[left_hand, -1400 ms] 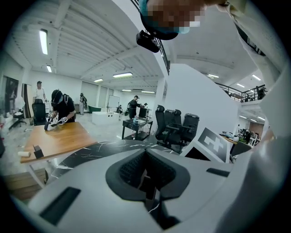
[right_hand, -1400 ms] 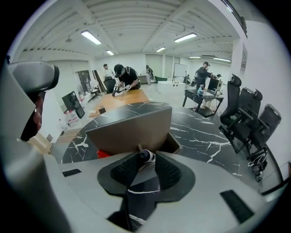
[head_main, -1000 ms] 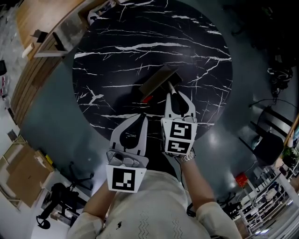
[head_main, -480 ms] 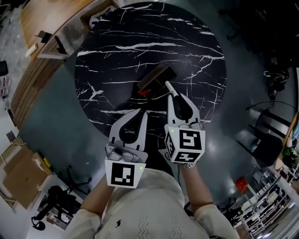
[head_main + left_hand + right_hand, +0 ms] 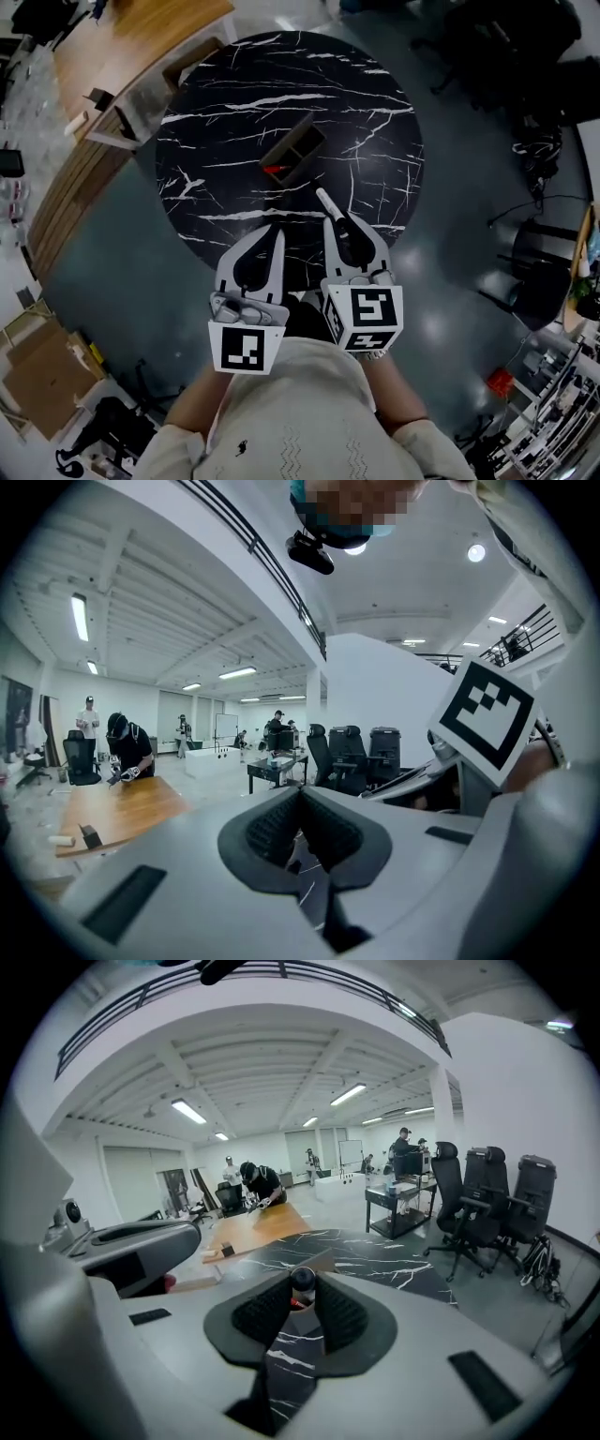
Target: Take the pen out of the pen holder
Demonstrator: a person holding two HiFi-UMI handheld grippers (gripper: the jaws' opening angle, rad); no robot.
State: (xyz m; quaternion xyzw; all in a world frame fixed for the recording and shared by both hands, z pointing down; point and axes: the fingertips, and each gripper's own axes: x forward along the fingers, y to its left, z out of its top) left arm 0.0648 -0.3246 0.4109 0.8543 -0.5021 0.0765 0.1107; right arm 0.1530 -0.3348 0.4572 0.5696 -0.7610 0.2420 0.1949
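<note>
In the head view the brown pen holder (image 5: 292,148) lies on the round black marble table (image 5: 375,103), with a red item (image 5: 273,170) at its near end. My right gripper (image 5: 334,217) is shut on a white pen (image 5: 325,202) that sticks out past its tips, clear of the holder and near the table's front edge. In the right gripper view (image 5: 302,1290) the pen's dark end (image 5: 302,1281) shows between the pads. My left gripper (image 5: 273,232) hangs beside it, shut and holding nothing; the left gripper view (image 5: 302,794) shows the same.
A wooden desk (image 5: 122,37) stands past the table at upper left, and cardboard boxes (image 5: 37,375) lie on the floor at lower left. Black office chairs (image 5: 478,1204) and a small trolley stand to the right. People work at a far wooden table (image 5: 258,1185).
Both grippers have drawn back toward the person. The right one has carried the pen away from the holder. The table looks smaller and farther in the head view.
</note>
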